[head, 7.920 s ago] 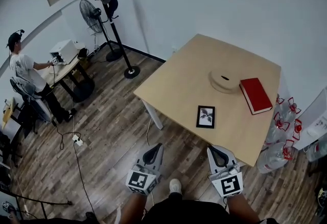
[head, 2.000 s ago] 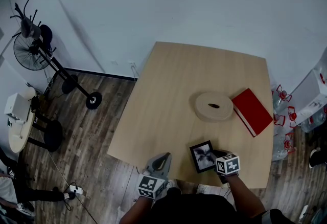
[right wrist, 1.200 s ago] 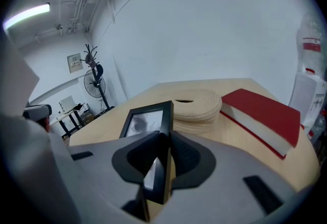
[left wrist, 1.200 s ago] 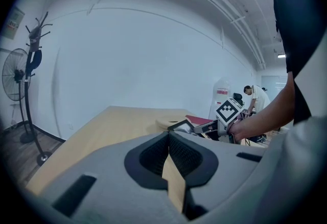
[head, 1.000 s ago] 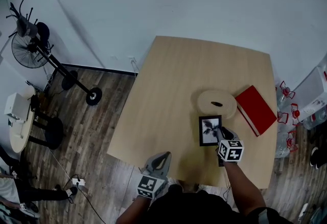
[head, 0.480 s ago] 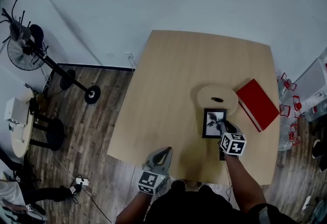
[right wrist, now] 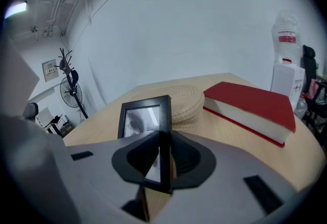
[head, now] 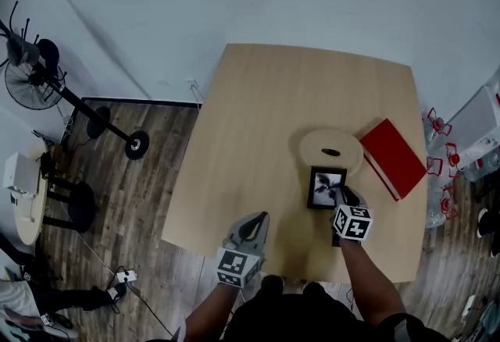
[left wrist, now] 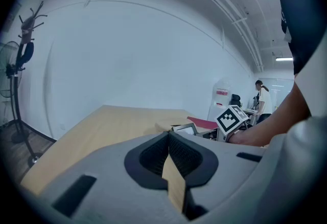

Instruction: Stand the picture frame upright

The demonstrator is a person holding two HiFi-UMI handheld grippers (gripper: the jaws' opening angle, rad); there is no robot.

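The black picture frame [head: 326, 187] with a grey plant print sits near the table's front right, just in front of a round woven mat [head: 330, 150]. It is tilted up off the tabletop, its face toward me. My right gripper [head: 342, 198] is shut on the frame's right edge; in the right gripper view the frame [right wrist: 144, 115] rises from between the jaws of that gripper [right wrist: 161, 164]. My left gripper [head: 250, 226] hovers at the table's front edge, left of the frame, shut and empty. The left gripper view shows its jaws [left wrist: 168, 138] closed, with the frame [left wrist: 185, 129] beyond.
A red book [head: 393, 158] lies right of the mat, near the right edge of the wooden table [head: 258, 122]. A fan and coat rack [head: 23, 75] stand on the floor at far left. Water bottles [head: 437, 126] are on the floor at right.
The frame has shifted a little toward me and looks shorter from above, tipped further up in the right gripper. The left gripper has moved right and forward to the table's edge.
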